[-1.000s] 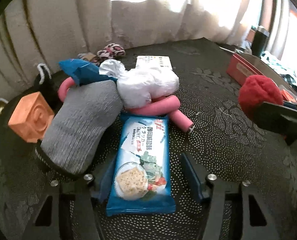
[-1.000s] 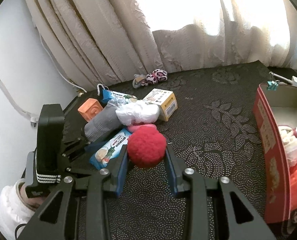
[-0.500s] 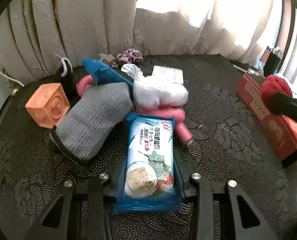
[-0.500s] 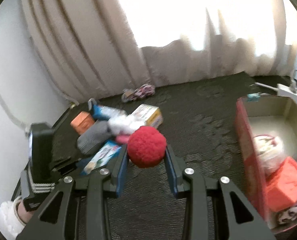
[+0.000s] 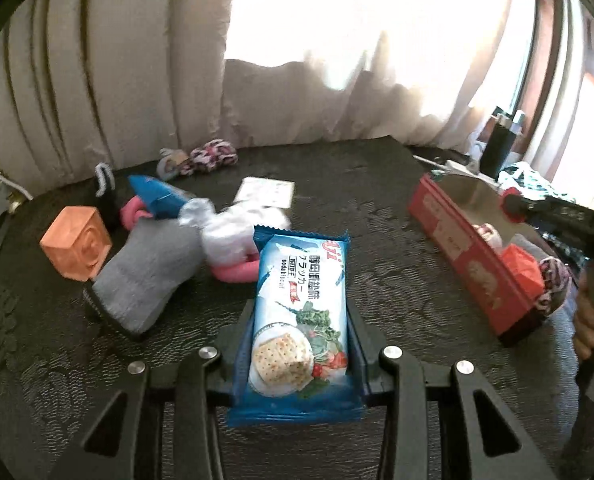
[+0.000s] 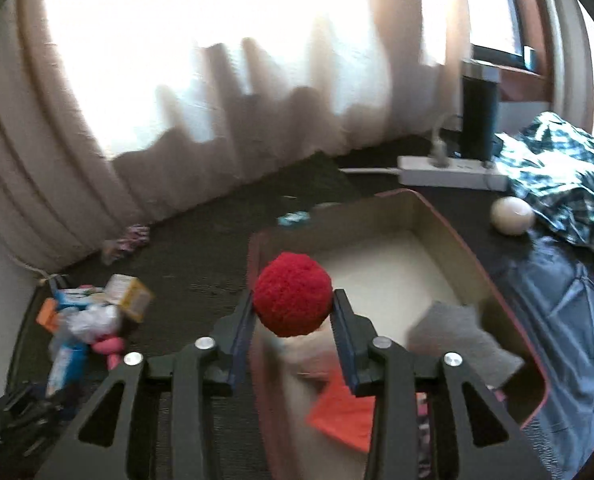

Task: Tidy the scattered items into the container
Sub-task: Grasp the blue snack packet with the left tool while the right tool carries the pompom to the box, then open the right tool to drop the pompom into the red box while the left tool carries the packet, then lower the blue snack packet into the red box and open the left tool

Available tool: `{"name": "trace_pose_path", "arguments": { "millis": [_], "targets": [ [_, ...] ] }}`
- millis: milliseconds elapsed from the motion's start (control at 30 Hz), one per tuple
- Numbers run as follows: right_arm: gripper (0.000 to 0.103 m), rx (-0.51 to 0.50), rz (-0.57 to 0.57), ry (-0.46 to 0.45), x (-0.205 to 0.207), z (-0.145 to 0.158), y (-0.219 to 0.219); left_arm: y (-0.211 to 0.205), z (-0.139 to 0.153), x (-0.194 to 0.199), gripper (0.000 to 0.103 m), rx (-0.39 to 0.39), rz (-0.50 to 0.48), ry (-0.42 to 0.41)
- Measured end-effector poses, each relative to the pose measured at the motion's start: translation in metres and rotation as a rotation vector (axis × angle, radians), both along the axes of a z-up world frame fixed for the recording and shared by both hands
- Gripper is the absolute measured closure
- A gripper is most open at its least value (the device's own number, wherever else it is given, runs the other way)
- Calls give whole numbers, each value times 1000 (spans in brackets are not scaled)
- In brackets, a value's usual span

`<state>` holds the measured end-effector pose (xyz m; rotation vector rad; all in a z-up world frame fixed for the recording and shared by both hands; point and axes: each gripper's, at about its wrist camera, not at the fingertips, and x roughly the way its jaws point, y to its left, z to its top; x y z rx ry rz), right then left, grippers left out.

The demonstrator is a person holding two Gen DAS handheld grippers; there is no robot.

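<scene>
A red pompom (image 6: 293, 294) is pinched by the right tongs (image 6: 293, 320) above the near edge of the red box (image 6: 437, 216). A blue cracker packet (image 5: 299, 320) is clamped lengthwise by the left tongs (image 5: 297, 334), raised over the dark bench (image 5: 357, 208). Behind it, a grey sock (image 5: 149, 276) and an orange cube (image 5: 77, 248) are left lying.
</scene>
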<state>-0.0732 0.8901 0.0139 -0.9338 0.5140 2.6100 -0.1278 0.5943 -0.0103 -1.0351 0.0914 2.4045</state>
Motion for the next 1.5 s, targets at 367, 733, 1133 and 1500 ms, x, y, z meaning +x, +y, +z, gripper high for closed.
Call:
{"name": "trace_pose_path", "arguments": {
  "millis": [367,733,1133,1500],
  "targets": [
    [32,-71,-16,69,17,9,26,41,13,7,61,-2,-88,1],
    [22,-161,34,125,19,8,33,55,17,14,61,2,-129,3],
    [22,-450,95,136,22,-2,63,58,27,22,61,42,-154,4],
    [22,-351,-17,162,50,10,74,101,43,22,61,64,-232,16]
  ]
}}
